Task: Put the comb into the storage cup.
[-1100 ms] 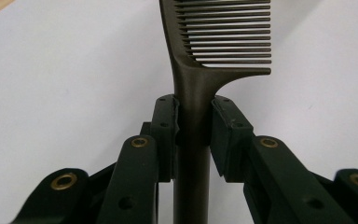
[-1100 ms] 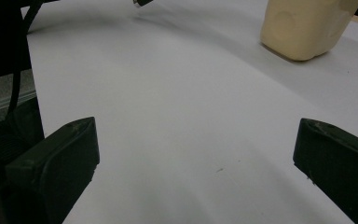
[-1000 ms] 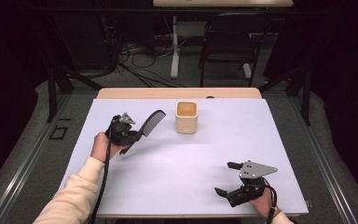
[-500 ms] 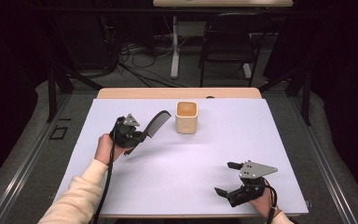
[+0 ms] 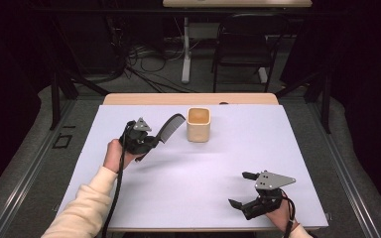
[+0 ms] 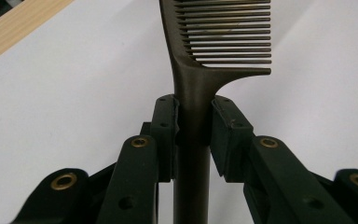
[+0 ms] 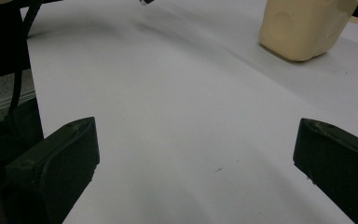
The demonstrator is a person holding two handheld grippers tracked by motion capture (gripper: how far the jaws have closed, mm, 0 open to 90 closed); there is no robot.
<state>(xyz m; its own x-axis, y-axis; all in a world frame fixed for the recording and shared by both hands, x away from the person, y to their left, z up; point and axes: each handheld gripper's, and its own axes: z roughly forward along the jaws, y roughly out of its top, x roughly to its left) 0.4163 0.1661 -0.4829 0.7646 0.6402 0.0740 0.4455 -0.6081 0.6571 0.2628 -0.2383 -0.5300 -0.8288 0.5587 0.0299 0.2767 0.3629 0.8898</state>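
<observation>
My left gripper (image 5: 151,142) is shut on the handle of a dark comb (image 5: 170,126), held above the white table left of centre. The comb's toothed end points up and to the right, toward a cream square cup (image 5: 198,124) standing at the middle back. In the left gripper view the pads (image 6: 165,135) clamp the comb (image 6: 193,93) just below its teeth. My right gripper (image 5: 243,189) rests low at the front right with its jaws wide apart and nothing between them. The cream cup (image 7: 303,25) stands far ahead in the right gripper view.
The white sheet (image 5: 193,168) covers the table, with a wooden strip (image 5: 188,99) along its far edge. A cable (image 5: 116,193) trails from the left gripper along the sleeve. Beyond the table are a black chair (image 5: 240,54) and floor cables.
The left hand has carried the comb a little to the right, toward the cup. The right gripper has stayed where it was.
</observation>
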